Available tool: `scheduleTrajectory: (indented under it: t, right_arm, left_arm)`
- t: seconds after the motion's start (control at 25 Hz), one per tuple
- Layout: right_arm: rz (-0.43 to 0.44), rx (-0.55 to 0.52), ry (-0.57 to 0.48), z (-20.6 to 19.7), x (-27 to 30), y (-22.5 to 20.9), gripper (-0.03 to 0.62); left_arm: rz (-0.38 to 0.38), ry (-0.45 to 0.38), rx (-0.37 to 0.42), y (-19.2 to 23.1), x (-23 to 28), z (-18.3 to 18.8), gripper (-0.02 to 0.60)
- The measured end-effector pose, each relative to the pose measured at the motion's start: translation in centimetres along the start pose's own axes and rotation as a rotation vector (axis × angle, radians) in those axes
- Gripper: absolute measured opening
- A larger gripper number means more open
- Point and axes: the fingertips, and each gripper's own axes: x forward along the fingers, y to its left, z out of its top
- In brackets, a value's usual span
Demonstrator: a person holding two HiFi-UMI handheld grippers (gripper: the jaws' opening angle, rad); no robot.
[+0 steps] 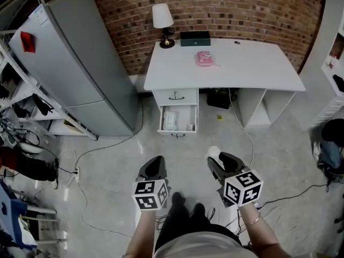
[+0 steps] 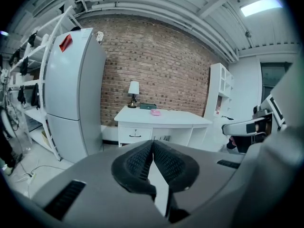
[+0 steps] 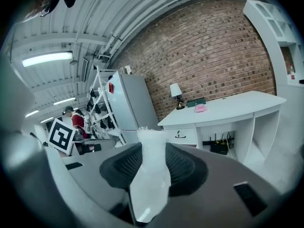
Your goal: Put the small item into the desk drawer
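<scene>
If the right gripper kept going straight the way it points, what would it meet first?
The way looks free nearby. The right gripper, holding a white item, points toward the drawer end of the desk, probably the first thing met; depth is unclear.

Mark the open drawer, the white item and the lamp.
drawer (image 1: 177,131), head view, front rim
white item (image 3: 151,170), right gripper view, middle
lamp (image 1: 162,16), head view, shade

Mock home-office set in an industrial space — brick wall (image 1: 226,9), white desk (image 1: 231,63), refrigerator (image 1: 70,58), metal shelving (image 1: 21,95).
</scene>
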Motion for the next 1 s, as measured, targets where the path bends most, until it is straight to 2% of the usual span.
scheduleTrajectory:
  t: [0.36, 1.0]
  right_arm:
    - [-0.009, 0.028, 0.067, 0.2, 9.0, -1.4, 0.160]
    - [-0.066, 0.090, 0.191, 3.9, 36.0, -3.9, 0.159]
  left_arm:
    - [0.013, 0.063, -0.049, 6.4, 6.2, -1.1, 0.025]
    - [-0.050, 0.154, -0.145, 24.4, 25.7, 2.7, 0.025]
